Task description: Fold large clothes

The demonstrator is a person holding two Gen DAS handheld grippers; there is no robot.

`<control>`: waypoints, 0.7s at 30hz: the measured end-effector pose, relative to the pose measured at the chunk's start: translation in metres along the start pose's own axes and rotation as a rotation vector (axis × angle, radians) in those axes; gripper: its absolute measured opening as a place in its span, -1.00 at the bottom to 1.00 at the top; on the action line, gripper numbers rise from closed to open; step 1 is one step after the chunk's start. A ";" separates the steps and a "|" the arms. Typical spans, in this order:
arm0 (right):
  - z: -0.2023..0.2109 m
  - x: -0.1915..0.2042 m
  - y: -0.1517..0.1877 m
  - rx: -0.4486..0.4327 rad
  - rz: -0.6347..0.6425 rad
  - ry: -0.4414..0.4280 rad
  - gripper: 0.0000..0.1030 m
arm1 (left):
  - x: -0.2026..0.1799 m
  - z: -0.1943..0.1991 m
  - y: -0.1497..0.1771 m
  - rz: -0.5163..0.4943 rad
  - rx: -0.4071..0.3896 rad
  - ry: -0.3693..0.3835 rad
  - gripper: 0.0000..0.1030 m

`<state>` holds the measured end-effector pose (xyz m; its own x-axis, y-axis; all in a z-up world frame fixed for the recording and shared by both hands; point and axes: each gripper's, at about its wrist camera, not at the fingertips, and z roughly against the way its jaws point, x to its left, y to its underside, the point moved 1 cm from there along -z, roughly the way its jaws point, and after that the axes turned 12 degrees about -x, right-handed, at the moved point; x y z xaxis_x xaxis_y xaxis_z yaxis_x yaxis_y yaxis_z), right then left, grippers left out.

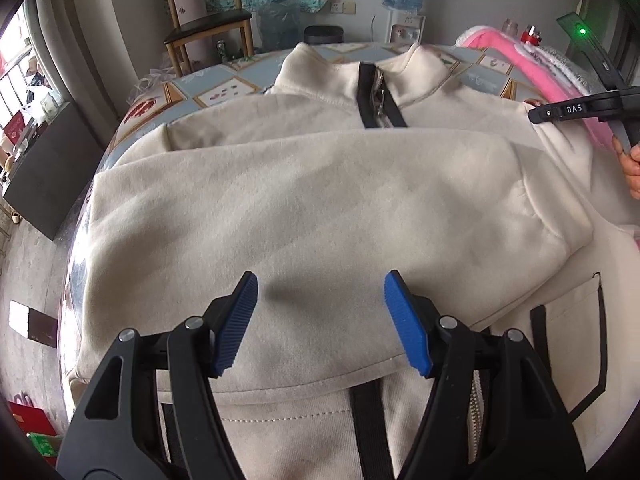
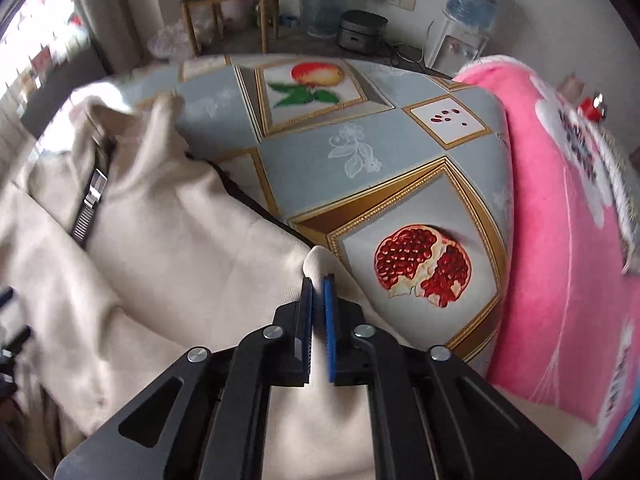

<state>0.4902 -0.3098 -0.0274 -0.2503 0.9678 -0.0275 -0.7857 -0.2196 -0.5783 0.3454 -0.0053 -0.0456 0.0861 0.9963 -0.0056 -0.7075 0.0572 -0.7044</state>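
A cream zip-up jacket point(image 1: 320, 208) lies spread on the table, collar at the far side, one sleeve folded across its chest. My left gripper point(image 1: 321, 296) hovers open and empty just above the folded sleeve near the hem. My right gripper point(image 2: 318, 280) is shut on a pinch of the jacket's right shoulder edge point(image 2: 318, 258); it also shows in the left wrist view point(image 1: 538, 115) at the far right. The jacket fills the left half of the right wrist view point(image 2: 168, 240).
The table wears a fruit-print cloth point(image 2: 360, 168). A pink blanket point(image 2: 560, 240) is piled at the right edge. A wooden chair point(image 1: 208, 20) and a water dispenser point(image 1: 404, 4) stand beyond the table.
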 end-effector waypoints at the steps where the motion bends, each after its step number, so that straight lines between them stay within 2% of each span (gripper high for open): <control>1: 0.012 -0.007 -0.001 -0.023 -0.046 -0.017 -0.56 | 0.002 0.002 -0.002 0.009 -0.013 0.008 0.23; 2: 0.023 -0.013 0.001 -0.043 -0.080 -0.026 -0.35 | 0.004 0.002 -0.003 0.017 -0.015 0.007 0.24; 3: 0.035 -0.021 0.003 -0.072 -0.119 -0.034 0.17 | 0.005 0.001 -0.003 0.023 -0.012 0.007 0.25; 4: 0.056 -0.033 0.009 -0.118 -0.172 -0.040 0.46 | 0.008 -0.001 -0.003 0.034 0.000 0.003 0.27; 7: 0.100 -0.073 0.033 -0.164 -0.314 -0.058 0.47 | 0.013 -0.007 -0.001 0.066 0.029 0.011 0.30; 10: 0.134 -0.123 0.071 -0.184 -0.478 -0.030 0.48 | 0.015 -0.008 0.001 0.080 0.029 0.027 0.37; 13: 0.174 -0.194 0.135 -0.194 -0.705 0.078 0.49 | 0.012 -0.009 0.003 0.066 0.032 0.034 0.44; 17: 0.214 -0.266 0.223 -0.190 -0.971 0.237 0.48 | 0.010 -0.010 0.003 0.051 0.038 0.041 0.50; 19: 0.226 -0.290 0.257 -0.187 -1.062 0.297 0.48 | 0.009 -0.011 0.003 0.051 0.043 0.042 0.52; 21: 0.230 -0.306 0.282 -0.190 -1.146 0.297 0.48 | 0.009 -0.012 0.002 0.057 0.044 0.043 0.54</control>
<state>0.2156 -0.6959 0.0056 0.7008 0.5843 0.4093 -0.3637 0.7862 -0.4997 0.3532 0.0031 -0.0552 0.0747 0.9943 -0.0761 -0.7422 0.0045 -0.6702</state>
